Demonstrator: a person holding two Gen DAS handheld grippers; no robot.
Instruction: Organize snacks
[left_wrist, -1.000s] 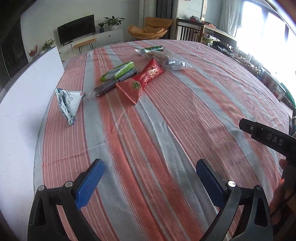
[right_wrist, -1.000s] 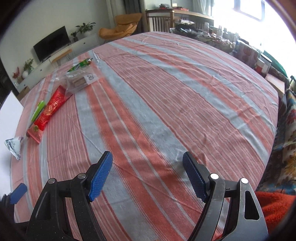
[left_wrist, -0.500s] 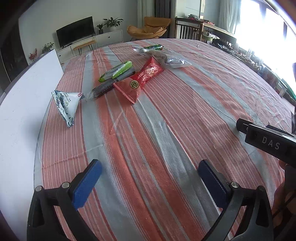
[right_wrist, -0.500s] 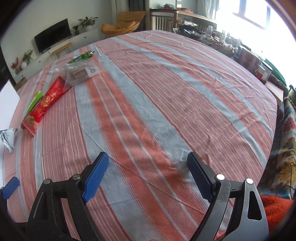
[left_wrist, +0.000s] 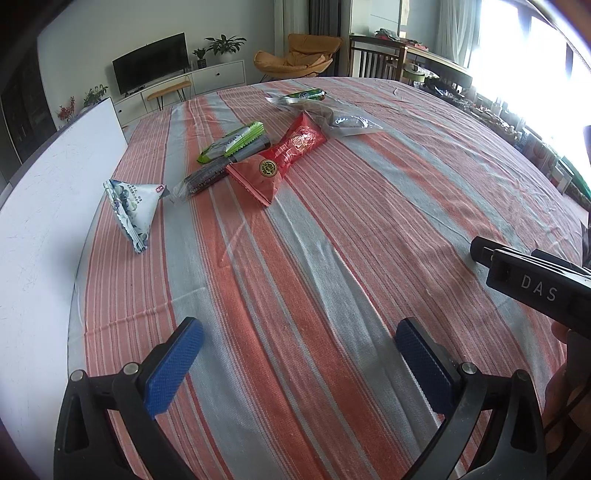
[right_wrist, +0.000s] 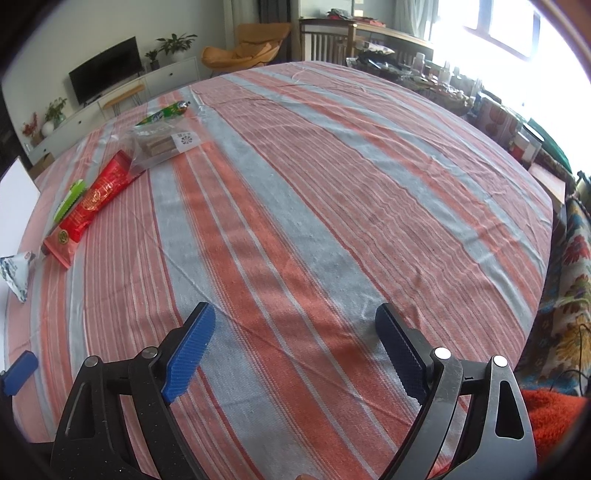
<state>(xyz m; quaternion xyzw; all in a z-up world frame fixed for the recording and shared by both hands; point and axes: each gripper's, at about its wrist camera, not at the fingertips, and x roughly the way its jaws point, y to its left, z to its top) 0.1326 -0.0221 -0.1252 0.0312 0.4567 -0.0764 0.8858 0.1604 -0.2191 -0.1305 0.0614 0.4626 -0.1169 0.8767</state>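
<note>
Nearest, the left tool (left_wrist: 297, 341) hangs over the striped cloth (left_wrist: 332, 258) that covers the desk, its blue pads (left_wrist: 173, 363) spread wide with only cloth between them: released, grasping nothing. The right tool (right_wrist: 295, 332) stands the same way over bare cloth, released and empty; its jaws have just been opening wider, and nothing lies between them. In the left wrist view the black body of the right tool shows at the right edge, with part of a hand (left_wrist: 561, 384) below it.

Farther out, toward the left side of the desk, the snacks lie in a loose group, well apart from both tools. Closest is a white and blue triangular packet (left_wrist: 133, 201), just beside a white board (left_wrist: 33, 229) that runs along the left edge of the desk. Beyond it lies a dark slim packet (left_wrist: 201, 179), then a long red packet (left_wrist: 282, 157) lying at a slant, its near end touching or overlapping the dark one. A green and white packet (left_wrist: 234, 142) rests beside the red one, partly over the dark packet. Past these is a clear bag (right_wrist: 164, 146) with brown contents, its edge meeting the far end of the red packet, and farthest a green wrapped snack (right_wrist: 162, 113).

Behind the desk stand a television (left_wrist: 149, 72) on a white cabinet (left_wrist: 207, 75), potted plants and an orange chair (left_wrist: 295, 59).
</note>
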